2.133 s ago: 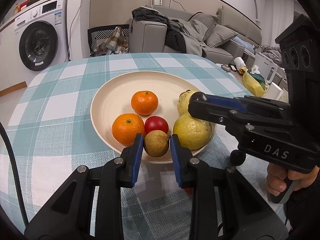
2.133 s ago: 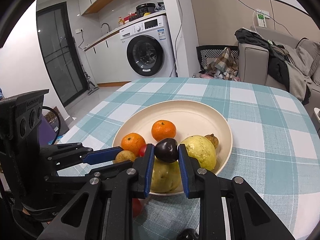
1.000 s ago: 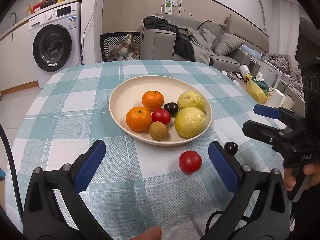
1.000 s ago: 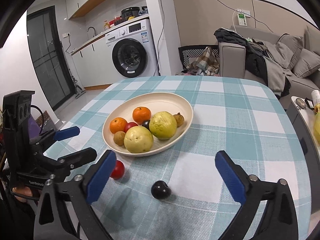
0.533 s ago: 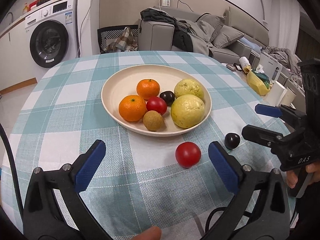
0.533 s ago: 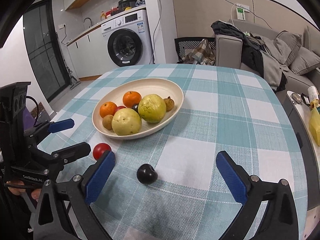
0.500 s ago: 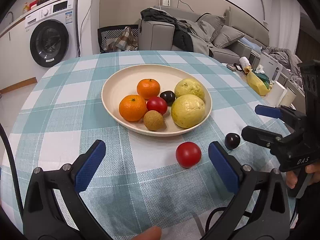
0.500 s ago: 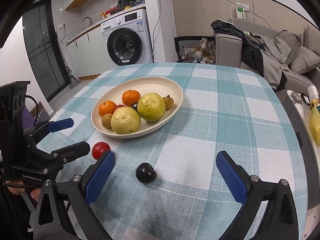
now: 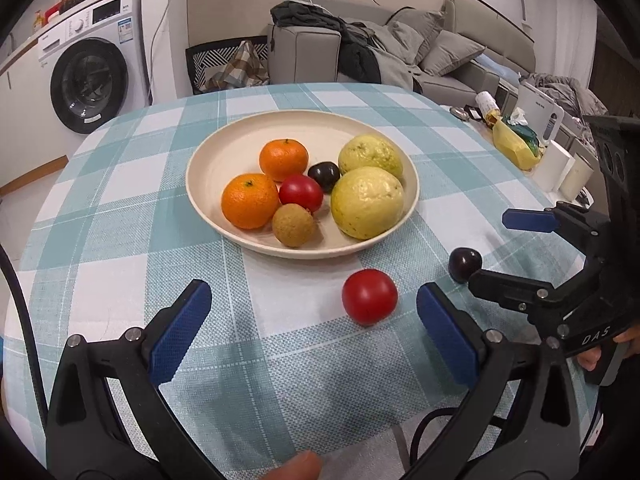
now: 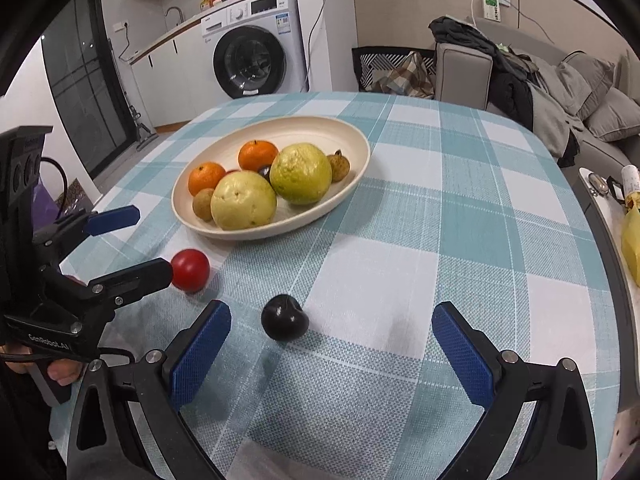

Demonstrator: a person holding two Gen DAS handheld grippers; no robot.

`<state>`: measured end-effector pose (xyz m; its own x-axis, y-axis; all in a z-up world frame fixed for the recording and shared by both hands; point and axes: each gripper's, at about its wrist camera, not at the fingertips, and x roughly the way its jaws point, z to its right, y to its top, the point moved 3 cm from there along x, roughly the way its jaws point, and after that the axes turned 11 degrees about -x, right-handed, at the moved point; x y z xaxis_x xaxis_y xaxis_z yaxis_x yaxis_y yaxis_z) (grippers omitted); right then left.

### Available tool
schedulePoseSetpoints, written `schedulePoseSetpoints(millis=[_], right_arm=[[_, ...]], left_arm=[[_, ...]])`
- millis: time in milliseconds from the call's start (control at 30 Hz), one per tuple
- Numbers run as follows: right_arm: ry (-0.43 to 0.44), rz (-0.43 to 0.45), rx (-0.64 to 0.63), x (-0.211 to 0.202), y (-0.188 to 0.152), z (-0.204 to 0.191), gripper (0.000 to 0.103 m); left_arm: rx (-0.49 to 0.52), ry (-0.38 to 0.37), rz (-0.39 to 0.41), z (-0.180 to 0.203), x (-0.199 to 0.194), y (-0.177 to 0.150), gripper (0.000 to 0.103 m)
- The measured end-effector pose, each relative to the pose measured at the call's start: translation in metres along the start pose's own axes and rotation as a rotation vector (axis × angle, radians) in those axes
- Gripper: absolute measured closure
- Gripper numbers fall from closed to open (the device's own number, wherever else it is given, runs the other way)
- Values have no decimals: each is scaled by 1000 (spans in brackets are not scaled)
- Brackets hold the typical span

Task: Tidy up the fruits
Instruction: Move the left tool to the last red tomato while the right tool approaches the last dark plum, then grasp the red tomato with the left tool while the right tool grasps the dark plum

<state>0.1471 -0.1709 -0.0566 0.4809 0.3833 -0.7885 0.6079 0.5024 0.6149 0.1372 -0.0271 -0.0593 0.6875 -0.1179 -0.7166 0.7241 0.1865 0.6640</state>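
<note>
Left wrist view: both grippers [image 9: 314,332] [image 10: 330,346] gape wide over checked tablecloth [image 9: 120,216]; washing machine [image 9: 94,80] behind.

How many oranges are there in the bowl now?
2. One orange lies at the left side of the bowl, and the other orange lies just behind it, nearer the middle. No more show, though the big yellow-green fruits could hide something small.
</note>
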Motion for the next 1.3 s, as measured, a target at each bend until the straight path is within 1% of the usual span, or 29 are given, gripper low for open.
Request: schedulePoseSetpoints(millis=[200,233,300,333,367,433,467,500,533,600,667,733,867,1100,1167,1200,1300], right_arm=[[30,-10,-6,2,-2,-5,1],[40,-9,-6,3,-2,-6,4],[56,-14,-11,4,-2,-9,12],[64,-17,-14,5,-2,-11,21],[72,-22,-19,5,-3,-13,28],[83,-21,-29,6,-3,-16,28],[91,-19,-34,6,-3,-18,31],[99,-20,-39,6,-3,-20,33],[103,-20,-43,7,-2,-21,36],[106,-20,-44,8,-2,-23,37],[111,-17,-43,8,-2,-23,46],[104,-18,-41,8,-2,-23,50],[104,-18,-43,7,-1,-23,54],[102,-17,-61,7,-1,-27,58],[103,-17,-63,7,-1,-28,60],[101,-17,-64,7,-1,-28,60],[96,-17,-63,6,-2,-28,63]], left_arm=[[5,-1,0,1,1,-1,1],[7,-8,4,2,1,-1,1],[13,-21,7,3,0,-1,2],[18,-29,7,4,0,-1,7],[23,-37,5,5,0,-1,10],[30,-50,-13,7,2,-2,19],[33,-52,-23,7,3,-3,21],[36,-54,-28,8,4,-3,27],[38,-58,-29,8,3,-4,30],[41,-70,-33,9,4,-4,32],[44,-75,-47,10,6,-5,35],[50,-80,-64,12,7,-7,41],[73,-87,-85,17,11,-9,45],[86,-87,-117,19,17,-10,64],[86,-91,-116,19,17,-10,68],[89,-100,-115,20,16,-10,75],[100,-107,-110,23,15,-11,75]])
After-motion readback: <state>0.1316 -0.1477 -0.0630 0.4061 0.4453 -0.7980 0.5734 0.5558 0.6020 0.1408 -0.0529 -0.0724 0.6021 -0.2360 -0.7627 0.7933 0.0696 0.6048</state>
